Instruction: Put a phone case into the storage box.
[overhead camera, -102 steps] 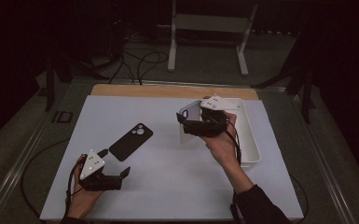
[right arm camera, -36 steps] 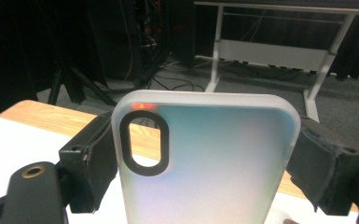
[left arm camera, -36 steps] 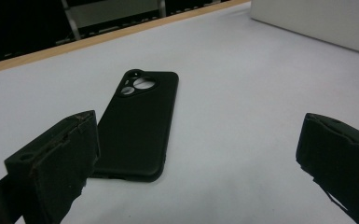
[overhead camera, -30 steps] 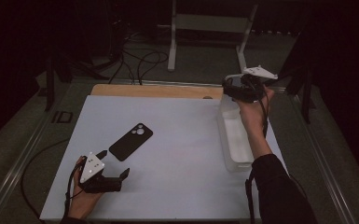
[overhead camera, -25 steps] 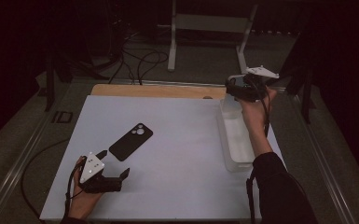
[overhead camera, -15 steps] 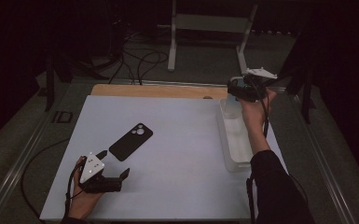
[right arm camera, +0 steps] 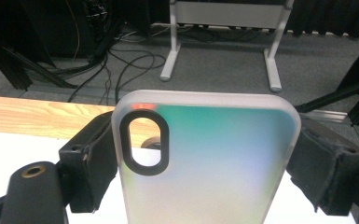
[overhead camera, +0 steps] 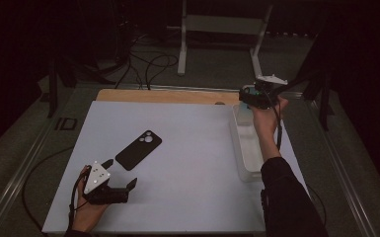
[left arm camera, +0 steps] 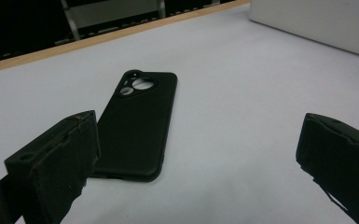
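Note:
A black phone case (overhead camera: 139, 150) lies camera-hole up on the white table mat, left of centre. My left gripper (overhead camera: 122, 172) rests just in front of it near the front edge, open. In the left gripper view the black case (left arm camera: 135, 126) lies past the left jaw, and nothing sits between the jaws of the left gripper (left arm camera: 196, 168). My right gripper (overhead camera: 247, 100) is held above the far end of the white tray (overhead camera: 247, 153). It is shut on a translucent case with a teal-to-lilac tint (right arm camera: 214, 140). The right gripper (right arm camera: 204, 173) presses on the case's two long edges.
The tray's side wall (left arm camera: 317, 23) stands to the right across the mat. A wooden strip (overhead camera: 168, 96) runs along the table's far edge. Beyond it, cables and a white stand (overhead camera: 217, 24) are on the floor. Metal rails flank the table.
The right hand has sunk a little with the tinted case over the tray's far end; seconds earlier it was nearer the table's middle. The left gripper has stayed put.

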Motion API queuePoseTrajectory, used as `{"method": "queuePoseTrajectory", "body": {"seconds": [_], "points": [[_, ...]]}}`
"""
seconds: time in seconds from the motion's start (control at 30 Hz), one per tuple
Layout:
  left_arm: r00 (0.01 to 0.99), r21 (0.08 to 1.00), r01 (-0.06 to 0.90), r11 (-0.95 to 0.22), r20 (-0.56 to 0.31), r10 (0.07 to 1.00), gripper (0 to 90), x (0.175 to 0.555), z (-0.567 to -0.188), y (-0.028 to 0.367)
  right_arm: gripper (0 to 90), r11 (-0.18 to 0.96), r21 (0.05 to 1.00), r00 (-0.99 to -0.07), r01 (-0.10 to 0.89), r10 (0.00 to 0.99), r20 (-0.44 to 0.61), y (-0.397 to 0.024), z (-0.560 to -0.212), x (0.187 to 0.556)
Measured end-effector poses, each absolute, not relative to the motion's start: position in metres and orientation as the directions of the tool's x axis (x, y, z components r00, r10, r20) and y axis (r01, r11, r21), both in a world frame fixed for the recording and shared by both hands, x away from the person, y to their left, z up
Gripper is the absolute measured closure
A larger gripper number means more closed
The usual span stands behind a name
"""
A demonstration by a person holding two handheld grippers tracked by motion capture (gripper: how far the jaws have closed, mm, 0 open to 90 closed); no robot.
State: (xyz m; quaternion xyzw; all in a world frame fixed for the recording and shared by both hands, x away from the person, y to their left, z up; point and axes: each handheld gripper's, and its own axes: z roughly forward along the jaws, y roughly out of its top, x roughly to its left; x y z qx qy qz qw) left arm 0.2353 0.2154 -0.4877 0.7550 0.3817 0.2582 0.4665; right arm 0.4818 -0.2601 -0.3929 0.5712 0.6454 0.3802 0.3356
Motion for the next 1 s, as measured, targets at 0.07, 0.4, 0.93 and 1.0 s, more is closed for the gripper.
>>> {"method": "queuePoseTrajectory", "body": {"seconds": [0.07,0.4,0.93,1.0], "points": [[0.574,0.902,0.336,-0.27,0.031,0.818,0.1,0.235,-0.488,0.216,16.7,0.054,0.871,-0.12,0.488,0.993,0.006,-0.259,-0.396,0.485],[0.567,0.907,0.334,-0.258,0.026,0.824,0.1,0.234,-0.487,0.218,16.6,0.056,0.854,-0.105,0.517,0.994,-0.001,-0.253,-0.41,0.494],[0.568,0.906,0.332,-0.261,0.029,0.822,0.1,0.232,-0.487,0.219,16.6,0.067,0.807,-0.09,0.586,0.996,-0.018,-0.249,-0.431,0.506],[0.568,0.906,0.332,-0.261,0.029,0.822,0.1,0.232,-0.487,0.219,16.6,0.069,0.804,-0.087,0.59,0.996,-0.021,-0.249,-0.433,0.506]]}}
